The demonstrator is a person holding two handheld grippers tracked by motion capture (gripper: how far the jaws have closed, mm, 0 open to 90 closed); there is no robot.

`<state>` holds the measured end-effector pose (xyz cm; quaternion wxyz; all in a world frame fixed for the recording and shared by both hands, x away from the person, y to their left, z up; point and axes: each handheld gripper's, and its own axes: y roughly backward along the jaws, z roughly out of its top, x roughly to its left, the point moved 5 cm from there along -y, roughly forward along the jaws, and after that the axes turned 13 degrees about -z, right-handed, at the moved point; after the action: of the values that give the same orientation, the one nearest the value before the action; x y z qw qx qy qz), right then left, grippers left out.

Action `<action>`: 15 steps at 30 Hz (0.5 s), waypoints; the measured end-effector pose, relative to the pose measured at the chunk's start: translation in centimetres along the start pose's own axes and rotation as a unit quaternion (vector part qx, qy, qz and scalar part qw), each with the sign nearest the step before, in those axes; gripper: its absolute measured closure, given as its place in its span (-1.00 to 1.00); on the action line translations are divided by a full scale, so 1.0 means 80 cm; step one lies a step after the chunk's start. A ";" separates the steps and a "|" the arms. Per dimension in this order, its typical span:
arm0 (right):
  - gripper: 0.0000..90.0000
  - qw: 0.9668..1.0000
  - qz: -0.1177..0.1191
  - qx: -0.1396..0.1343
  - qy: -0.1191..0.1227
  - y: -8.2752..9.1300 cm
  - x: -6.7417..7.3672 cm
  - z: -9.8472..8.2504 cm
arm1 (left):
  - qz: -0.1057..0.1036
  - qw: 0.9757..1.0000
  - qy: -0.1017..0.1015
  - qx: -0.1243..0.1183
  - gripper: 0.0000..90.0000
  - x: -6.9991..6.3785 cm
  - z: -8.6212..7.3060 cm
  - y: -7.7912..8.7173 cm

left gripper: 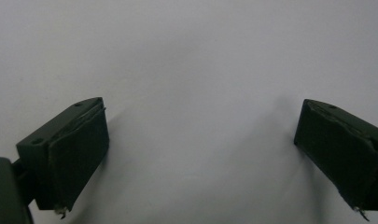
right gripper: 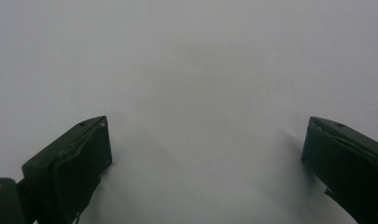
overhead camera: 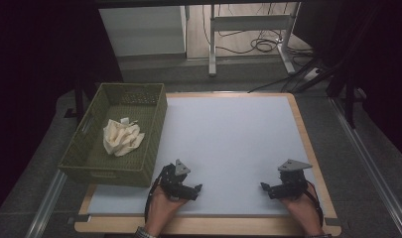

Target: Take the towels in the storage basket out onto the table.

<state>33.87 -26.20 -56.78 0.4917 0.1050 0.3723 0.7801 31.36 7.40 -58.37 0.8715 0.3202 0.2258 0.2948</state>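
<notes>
Nearest the person, both hands rested low on the white table top (overhead camera: 228, 144), well apart from each other. The left gripper (overhead camera: 197, 189) lay near the front edge, its tips turned inward toward the middle; in the left gripper view its jaws stood spread wide with nothing but bare white surface between them. The right gripper (overhead camera: 264, 187) mirrored it on the other side, tips also pointing inward, and the right gripper view showed its jaws likewise spread and empty over the blank surface.

Farther off, at the table's left edge, sat the olive woven basket (overhead camera: 154, 134), and inside it lay a crumpled cream cloth (overhead camera: 121, 137), bunched toward the middle of the basket floor.

The cloth looked the likeliest thing to be worked, and the left gripper was the nearer one. To take it well, that gripper should have risen clear of the basket's near wall before coming down, so it did not knock the rim. A raised fold at the top of the heap seemed the best place to pinch. Closing on loose cloth rather than the basket's floor would have mattered, since a shallow bite could slip.
</notes>
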 end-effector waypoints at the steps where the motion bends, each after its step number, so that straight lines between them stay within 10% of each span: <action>1: -0.96 1.000 0.000 0.000 0.000 0.000 0.000 0.000 | 0.000 1.000 0.000 0.000 -0.93 0.000 0.000 0.000; 15: -0.96 1.000 0.000 0.000 0.000 0.000 0.000 0.000 | -0.003 1.000 0.000 0.002 -0.95 0.000 0.001 0.000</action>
<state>33.86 -26.21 -56.78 0.4920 0.1051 0.3719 0.7802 31.40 7.35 -58.35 0.8718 0.3213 0.2272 0.2916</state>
